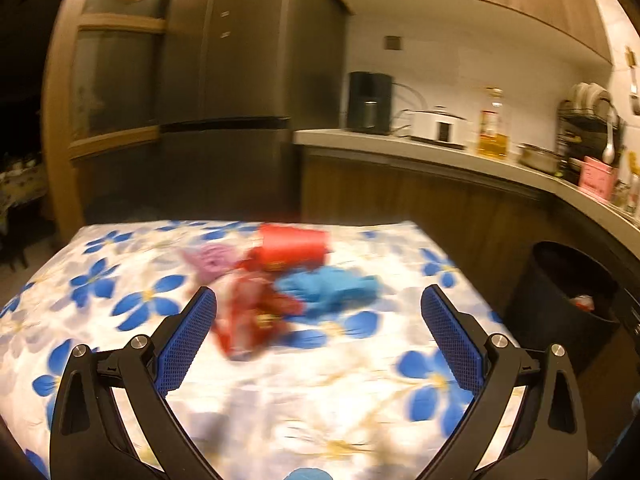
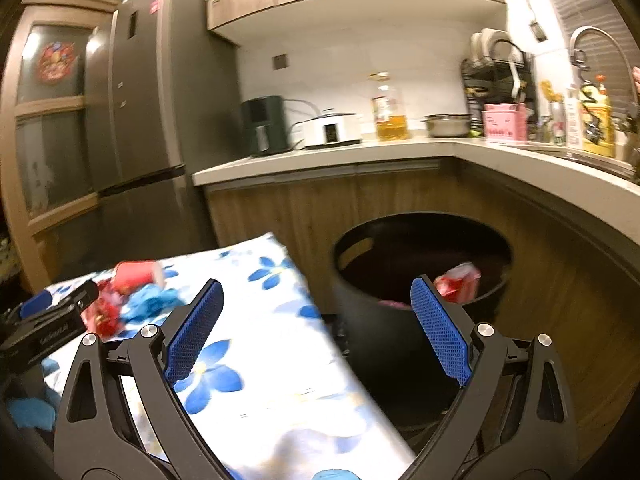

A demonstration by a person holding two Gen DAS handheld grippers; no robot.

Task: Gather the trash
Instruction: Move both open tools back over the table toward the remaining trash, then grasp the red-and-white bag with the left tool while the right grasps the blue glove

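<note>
Blurred by motion, the trash pile at the centre of the left wrist view is hard to read: a red cup [image 1: 294,242] on its side, a pink crumple [image 1: 212,262], a red wrapper [image 1: 256,312] and something blue [image 1: 332,286] lie bunched on the flowered surface [image 1: 120,280]. The left gripper [image 1: 318,308] stands spread wide with nothing between its pads, short of the pile. At lower right of centre in the right wrist view, the right gripper [image 2: 316,308] is likewise spread and empty before the black bin [image 2: 420,264], whose inside is dark; only a red-and-white scrap [image 2: 460,280] shows there.
</note>
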